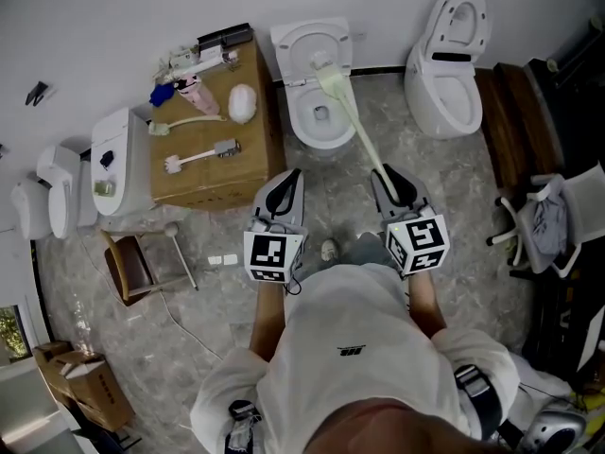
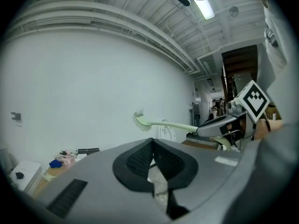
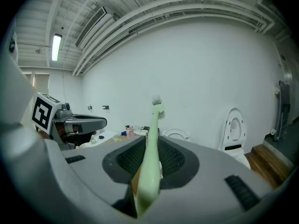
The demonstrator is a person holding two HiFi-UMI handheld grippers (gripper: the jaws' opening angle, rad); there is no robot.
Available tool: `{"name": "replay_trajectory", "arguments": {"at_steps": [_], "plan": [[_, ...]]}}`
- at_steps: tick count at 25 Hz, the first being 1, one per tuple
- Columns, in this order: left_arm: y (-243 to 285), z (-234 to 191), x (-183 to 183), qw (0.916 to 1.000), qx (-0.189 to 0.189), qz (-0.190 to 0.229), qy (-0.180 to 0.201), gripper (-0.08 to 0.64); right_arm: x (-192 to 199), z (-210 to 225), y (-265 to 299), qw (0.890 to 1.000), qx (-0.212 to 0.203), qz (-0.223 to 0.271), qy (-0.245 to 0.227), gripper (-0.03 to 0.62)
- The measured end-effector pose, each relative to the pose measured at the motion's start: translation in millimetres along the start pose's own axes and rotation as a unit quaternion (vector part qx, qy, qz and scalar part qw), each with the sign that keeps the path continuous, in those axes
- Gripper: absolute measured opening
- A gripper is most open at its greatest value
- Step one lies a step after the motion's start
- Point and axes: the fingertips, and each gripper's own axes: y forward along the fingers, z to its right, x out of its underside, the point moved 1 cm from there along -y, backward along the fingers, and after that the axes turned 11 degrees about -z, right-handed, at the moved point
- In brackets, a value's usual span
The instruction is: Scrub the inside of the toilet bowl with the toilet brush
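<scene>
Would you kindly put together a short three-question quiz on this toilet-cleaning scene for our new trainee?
1. True or false: the left gripper holds the pale green long-handled toilet brush.
2. Where is the brush head? A: lying on the brown cardboard box. B: held up in the air near the white open toilet in the middle. C: resting on the floor.
3. Fill in: the right gripper is shut on the ____.

Key: 1 false, the left gripper is shut and empty. 2 B. 3 toilet brush.
</scene>
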Motion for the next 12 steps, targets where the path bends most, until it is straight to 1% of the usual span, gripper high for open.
{"name": "replay_trajectory", "arguments": {"at_steps": [7,12], "plan": [[27,-22,-1,0.9999,0.008,-0.005,-0.003,0.011,-11,9,31,1.000,0.006,-0.002,0.003,0.077],[49,-30,-6,0.9999,0.010,-0.006,-0.002,0.011,-16,23,49,1.000,0.003,-0.005,0.007,0.077]]}}
